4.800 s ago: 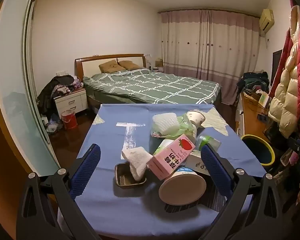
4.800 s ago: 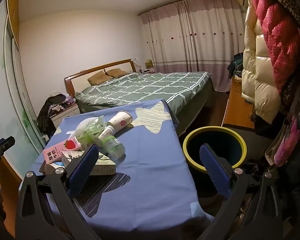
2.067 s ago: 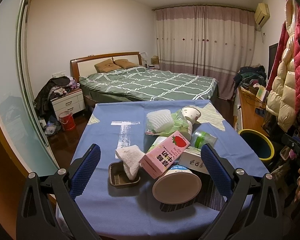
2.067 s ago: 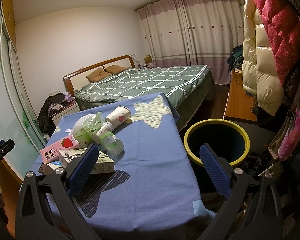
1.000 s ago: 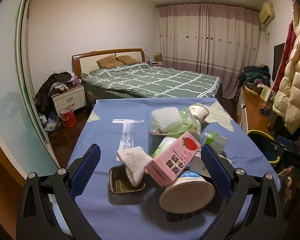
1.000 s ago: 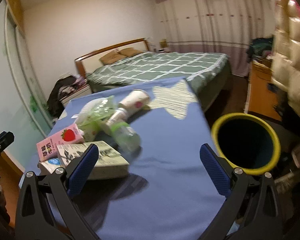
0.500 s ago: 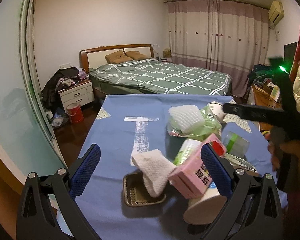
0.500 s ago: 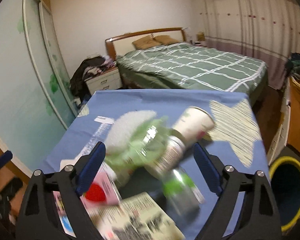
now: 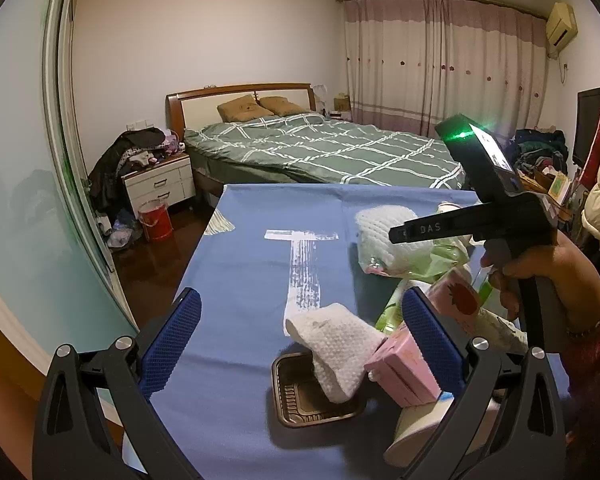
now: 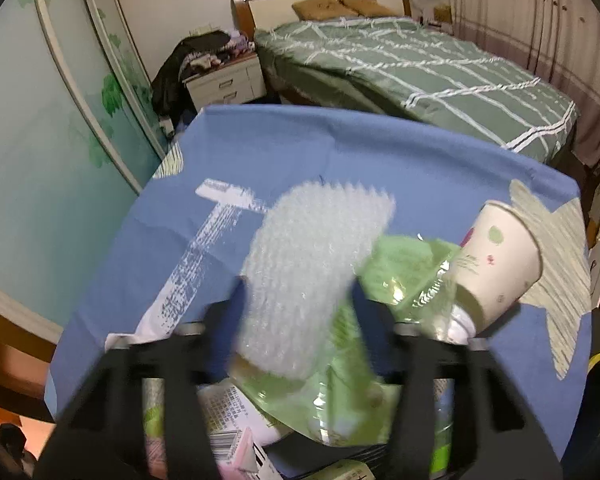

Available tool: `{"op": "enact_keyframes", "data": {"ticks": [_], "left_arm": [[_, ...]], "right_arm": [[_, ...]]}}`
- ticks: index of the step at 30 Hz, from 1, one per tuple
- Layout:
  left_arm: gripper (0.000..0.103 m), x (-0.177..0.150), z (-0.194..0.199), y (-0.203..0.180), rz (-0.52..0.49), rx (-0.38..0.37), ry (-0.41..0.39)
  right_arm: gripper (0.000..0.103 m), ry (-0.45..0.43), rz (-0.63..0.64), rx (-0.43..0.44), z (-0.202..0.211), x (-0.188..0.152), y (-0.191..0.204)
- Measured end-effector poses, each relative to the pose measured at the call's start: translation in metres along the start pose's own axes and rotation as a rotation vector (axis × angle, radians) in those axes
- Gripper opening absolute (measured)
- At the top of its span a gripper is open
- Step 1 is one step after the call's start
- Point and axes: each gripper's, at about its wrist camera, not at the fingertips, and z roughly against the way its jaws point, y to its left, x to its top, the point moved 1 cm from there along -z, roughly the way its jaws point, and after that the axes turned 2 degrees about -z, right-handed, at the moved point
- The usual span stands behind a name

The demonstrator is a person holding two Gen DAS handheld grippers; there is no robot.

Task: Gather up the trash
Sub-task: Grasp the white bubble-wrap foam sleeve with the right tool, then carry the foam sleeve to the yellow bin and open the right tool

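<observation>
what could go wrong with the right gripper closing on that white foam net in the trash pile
The right gripper has just been closing around the white foam net, which looks soft and may slip free when lifted. The green plastic bag lies right against it, so it might drag along and roll the paper cup off the blue tablecloth.

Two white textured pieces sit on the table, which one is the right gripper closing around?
The white foam net on the green plastic bag, between the right gripper jaws, which have just been closing. The white paper towel droops into the brown tray.
</observation>
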Motion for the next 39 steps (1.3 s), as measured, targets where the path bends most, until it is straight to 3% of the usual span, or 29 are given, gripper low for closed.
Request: {"op": "enact_keyframes", "data": {"ticks": [3,13,18,21,27,32,39], "left_arm": [[0.099,-0.001,0.001,0.001,-0.001,-0.004,0.0],[0.099,-0.001,0.01,-0.011,-0.026,-0.029,-0.006],[0.099,0.0,0.017,-0.027,-0.053,-0.074,-0.017],[0.099,0.0,0.018,-0.038,-0.064,-0.117,-0.016],[0.099,-0.001,0.021,-0.061,-0.104,-0.172,-0.012],[0.099,-0.002,0.026,-0.079,-0.131,-0.181,-0.011],[0.099,-0.004,0.032,-0.103,-0.178,-0.19,-0.002]], "right_arm": [[0.021,-0.012,-0.005,0.015,0.008,-0.004,0.0],[0.02,-0.195,-0.032,0.064,0.084,-0.006,-0.012],[0.02,-0.28,-0.078,0.036,0.122,-0.024,-0.039],[0.02,-0.323,-0.149,-0.017,0.14,-0.047,-0.073],[0.02,-0.361,-0.345,-0.214,0.166,-0.107,-0.171],[0.02,-0.328,-0.491,-0.385,0.169,-0.152,-0.249],[0.022,-0.243,-0.615,-0.481,0.146,-0.192,-0.32]]}}
